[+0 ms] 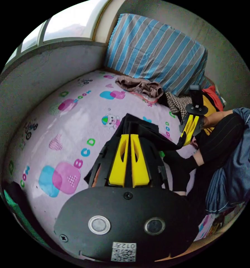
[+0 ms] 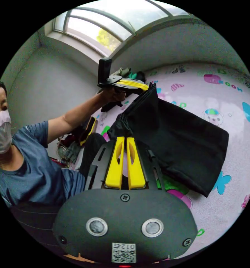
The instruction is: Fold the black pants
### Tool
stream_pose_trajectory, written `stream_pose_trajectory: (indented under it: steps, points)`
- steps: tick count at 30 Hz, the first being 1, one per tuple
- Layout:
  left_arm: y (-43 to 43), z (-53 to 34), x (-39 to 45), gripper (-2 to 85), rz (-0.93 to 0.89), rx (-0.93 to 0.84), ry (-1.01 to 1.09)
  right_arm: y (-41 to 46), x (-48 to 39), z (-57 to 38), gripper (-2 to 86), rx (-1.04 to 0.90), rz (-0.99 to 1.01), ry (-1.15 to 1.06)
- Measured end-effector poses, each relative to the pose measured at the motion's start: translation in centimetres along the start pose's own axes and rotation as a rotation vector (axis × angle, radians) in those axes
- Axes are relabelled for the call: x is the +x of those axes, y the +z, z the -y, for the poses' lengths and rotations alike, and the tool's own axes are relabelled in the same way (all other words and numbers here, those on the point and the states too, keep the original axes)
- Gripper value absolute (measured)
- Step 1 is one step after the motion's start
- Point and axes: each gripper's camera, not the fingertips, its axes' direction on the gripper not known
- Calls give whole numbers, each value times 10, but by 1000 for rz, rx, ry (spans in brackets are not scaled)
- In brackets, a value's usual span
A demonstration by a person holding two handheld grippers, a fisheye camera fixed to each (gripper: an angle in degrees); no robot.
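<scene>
The black pants (image 2: 183, 134) are held up by one edge above a pink printed bed sheet (image 2: 231, 92), and their lower part rests on it. In the left gripper view my left gripper (image 1: 129, 136) is shut on one corner of the pants (image 1: 143, 127). My right gripper (image 1: 184, 140) pinches the other end of that edge, off to the right. In the right gripper view my right gripper (image 2: 124, 138) is shut on bunched black cloth. A hand holds my left gripper (image 2: 145, 84) higher up, clamped on the far corner.
A blue and grey striped pillow (image 1: 158, 53) leans on the wall at the bed's head. A brown garment (image 1: 138, 86) and a checked one (image 1: 178, 103) lie in front of it. A person in a blue shirt (image 2: 38, 176) sits beside the bed. Windows (image 2: 108, 19) run above.
</scene>
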Motion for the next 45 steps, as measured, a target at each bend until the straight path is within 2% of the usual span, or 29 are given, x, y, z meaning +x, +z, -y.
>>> stream_pose_trajectory:
  steps: [9,25,31,37,41,45]
  points:
    - [59,-70,-35,-1,31,-87,-92,99,-13,53,-4,-203,-51,28]
    - [112,-83,-91,2,45,-135,-112,175,-37,122,10,-307,-72,61]
    - [107,-94,-121,12,174,-158,-246,208,-57,143,54,-374,-31,29]
    - [104,-112,-148,38,140,-196,-464,211,-70,150,58,-364,23,54]
    - [126,-126,-156,57,93,-230,-642,186,-69,151,54,-290,-58,94]
    - [156,-132,-164,77,-1,-237,-791,147,-49,142,39,-165,-190,229]
